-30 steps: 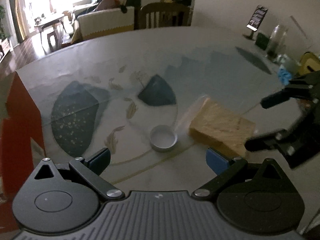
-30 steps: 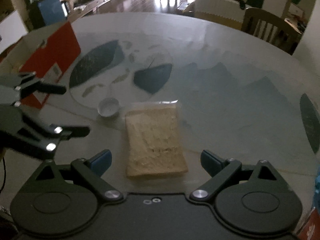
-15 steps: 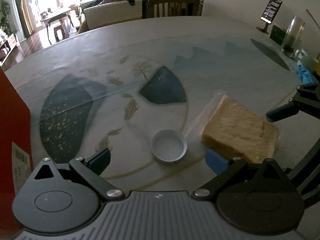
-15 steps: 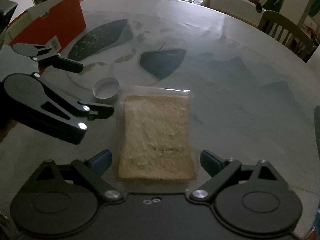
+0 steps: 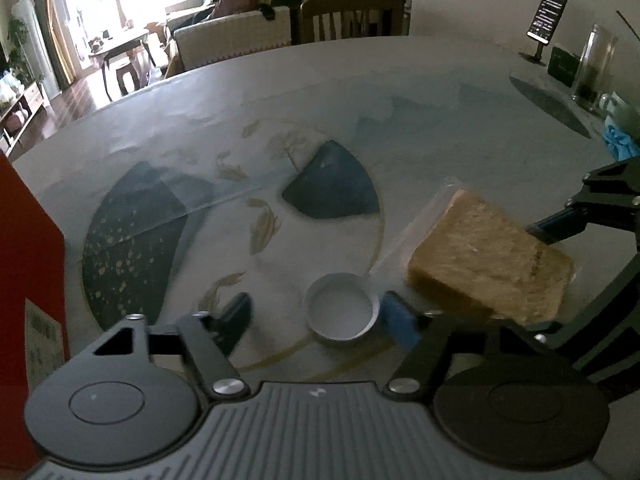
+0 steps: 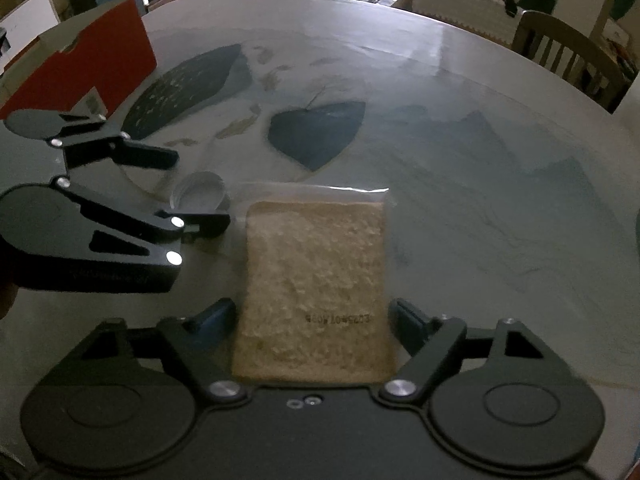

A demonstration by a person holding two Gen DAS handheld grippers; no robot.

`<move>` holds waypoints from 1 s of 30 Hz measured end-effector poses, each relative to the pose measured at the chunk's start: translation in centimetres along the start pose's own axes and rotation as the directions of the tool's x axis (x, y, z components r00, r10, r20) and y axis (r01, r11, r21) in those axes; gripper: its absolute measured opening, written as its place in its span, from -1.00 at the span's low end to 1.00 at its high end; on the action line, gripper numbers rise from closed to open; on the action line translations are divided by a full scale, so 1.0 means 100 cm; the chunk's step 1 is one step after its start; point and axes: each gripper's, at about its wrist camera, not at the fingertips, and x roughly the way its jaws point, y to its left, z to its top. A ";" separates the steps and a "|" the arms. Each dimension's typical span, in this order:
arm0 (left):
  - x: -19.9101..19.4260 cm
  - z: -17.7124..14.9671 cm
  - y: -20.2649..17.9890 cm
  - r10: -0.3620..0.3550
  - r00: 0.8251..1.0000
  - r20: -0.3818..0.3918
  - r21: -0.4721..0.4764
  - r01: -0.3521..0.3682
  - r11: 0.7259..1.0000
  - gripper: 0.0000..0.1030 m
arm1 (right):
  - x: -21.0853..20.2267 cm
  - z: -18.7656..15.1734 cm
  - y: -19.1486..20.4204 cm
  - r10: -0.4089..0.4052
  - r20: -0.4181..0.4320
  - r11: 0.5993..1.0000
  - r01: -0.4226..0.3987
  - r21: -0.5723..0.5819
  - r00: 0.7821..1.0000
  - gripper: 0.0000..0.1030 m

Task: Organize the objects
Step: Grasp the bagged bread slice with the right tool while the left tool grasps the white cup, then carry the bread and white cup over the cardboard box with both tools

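Straddling the small white cap (image 5: 342,306), the left claw (image 5: 316,314) is spread wide, its right finger just beside the rim, nothing gripped. The cap rests on the patterned counter (image 5: 420,128), next to a bagged bread slice (image 6: 316,292). That slice lies flat between the right claw's (image 6: 313,316) parted fingers, which flank its near end without squeezing it. A red box (image 6: 80,68) stands at the counter's left edge.

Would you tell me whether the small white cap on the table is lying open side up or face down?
Open side up: the white cap shows its raised rim and hollow white inside.
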 end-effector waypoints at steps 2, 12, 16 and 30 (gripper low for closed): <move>0.000 0.001 -0.002 -0.008 1.000 -0.002 0.009 0.008 1.000 0.09 | -0.001 0.001 -0.001 -0.005 0.006 1.000 0.005 0.008 1.000 0.50; -0.004 0.002 -0.008 -0.006 1.000 -0.017 0.023 0.006 1.000 -0.26 | -0.010 -0.003 -0.015 -0.035 -0.004 0.992 0.035 0.118 0.999 0.41; -0.011 0.000 -0.003 -0.012 1.000 -0.017 -0.009 0.012 1.000 -0.26 | -0.020 -0.008 -0.016 -0.020 0.006 0.986 0.019 0.163 1.000 0.41; -0.060 -0.013 0.016 -0.073 0.997 0.002 -0.097 0.073 0.993 -0.26 | -0.068 -0.005 0.006 -0.010 0.045 0.980 0.001 0.197 0.999 0.41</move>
